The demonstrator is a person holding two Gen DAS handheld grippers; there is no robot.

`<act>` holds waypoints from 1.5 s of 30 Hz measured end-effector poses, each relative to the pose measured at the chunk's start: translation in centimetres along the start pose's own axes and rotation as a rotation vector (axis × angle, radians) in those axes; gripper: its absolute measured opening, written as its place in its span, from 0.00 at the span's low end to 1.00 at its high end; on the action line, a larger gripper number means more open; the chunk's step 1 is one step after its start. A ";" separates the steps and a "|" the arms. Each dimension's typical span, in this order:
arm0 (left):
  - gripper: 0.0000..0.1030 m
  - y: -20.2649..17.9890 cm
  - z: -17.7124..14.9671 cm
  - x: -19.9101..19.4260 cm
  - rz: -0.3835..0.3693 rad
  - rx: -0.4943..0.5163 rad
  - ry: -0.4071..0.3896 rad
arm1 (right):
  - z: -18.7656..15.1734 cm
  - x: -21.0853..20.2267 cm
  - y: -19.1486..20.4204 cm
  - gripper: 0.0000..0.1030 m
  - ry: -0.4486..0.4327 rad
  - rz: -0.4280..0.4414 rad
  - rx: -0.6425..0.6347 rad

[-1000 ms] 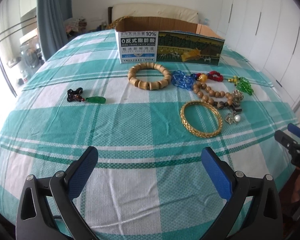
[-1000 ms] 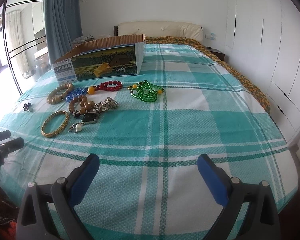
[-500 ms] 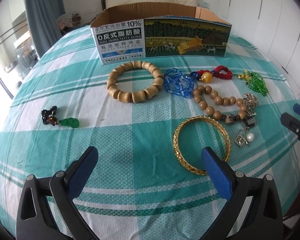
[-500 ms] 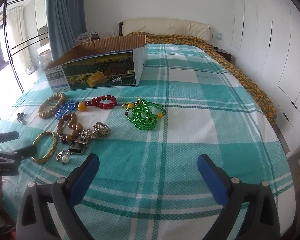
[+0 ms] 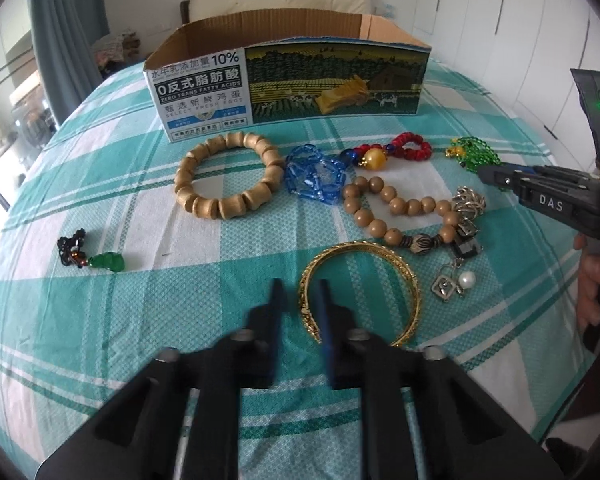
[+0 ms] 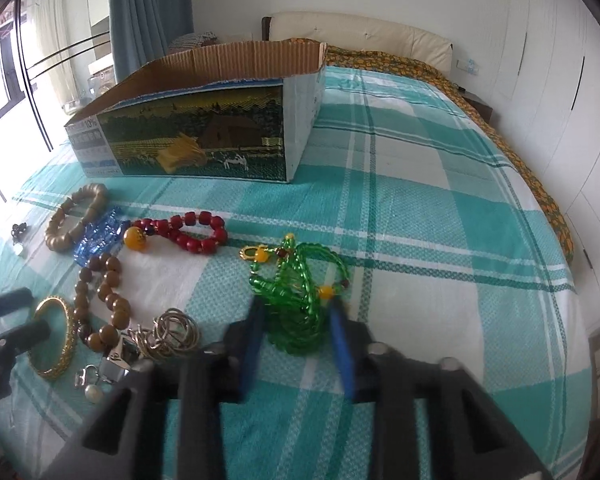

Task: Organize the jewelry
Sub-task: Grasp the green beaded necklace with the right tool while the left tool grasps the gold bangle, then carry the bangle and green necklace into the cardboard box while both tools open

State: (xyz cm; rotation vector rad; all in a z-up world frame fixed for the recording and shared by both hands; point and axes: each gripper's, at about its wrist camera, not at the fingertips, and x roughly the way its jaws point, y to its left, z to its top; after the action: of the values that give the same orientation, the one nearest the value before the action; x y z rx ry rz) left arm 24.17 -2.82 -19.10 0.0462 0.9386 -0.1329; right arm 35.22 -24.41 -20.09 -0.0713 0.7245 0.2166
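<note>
My left gripper is closing astride the near-left rim of the gold bangle. Its right pad is at the rim, while a strip of cloth still shows beside the left pad. My right gripper is closing too, its blue pads against both sides of the bunched green bead necklace. Between the two lie a round-bead wooden bracelet, a silver chain with charms and a pearl, a chunky wooden bracelet, a blue crystal bracelet and a red bead bracelet. A green pendant sits alone at the left.
An open printed cardboard box stands behind the jewelry on the teal plaid bedspread. A person's hand holds the right tool at the right edge. White wardrobes line the right wall; curtains and a window are at the left.
Both grippers moved forward onto the jewelry and their jaws swung from wide open to nearly together, the left around the bangle's rim, the right around the green beads, which now bunch upward.
</note>
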 end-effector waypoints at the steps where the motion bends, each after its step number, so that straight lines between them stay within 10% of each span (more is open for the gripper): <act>1: 0.05 0.3 0.0 -0.1 -0.023 -0.017 -0.004 | 0.0 -0.5 -0.3 0.11 -0.010 0.006 0.024; 14: 0.03 5.1 2.5 -6.3 -0.115 -0.137 -0.145 | 2.3 -9.3 -1.1 0.11 -0.158 0.071 0.079; 24: 0.03 8.6 10.2 -8.5 -0.111 -0.148 -0.247 | 8.5 -10.7 0.9 0.11 -0.215 0.139 0.025; 39: 0.06 11.5 21.4 2.7 -0.041 -0.214 -0.149 | 21.9 2.1 2.0 0.13 -0.119 0.240 0.054; 42: 0.49 12.0 21.3 5.3 0.008 -0.248 -0.099 | 22.0 4.9 1.3 0.55 -0.069 0.210 0.092; 45: 0.64 12.3 19.5 4.8 0.012 -0.256 -0.109 | 20.4 4.4 0.3 0.59 -0.086 0.207 0.131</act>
State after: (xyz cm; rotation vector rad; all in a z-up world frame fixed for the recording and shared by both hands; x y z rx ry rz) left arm 44.20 7.03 -11.66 -0.1899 0.8397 -0.0035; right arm 51.59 -20.51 -7.78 0.1380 0.6582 0.3668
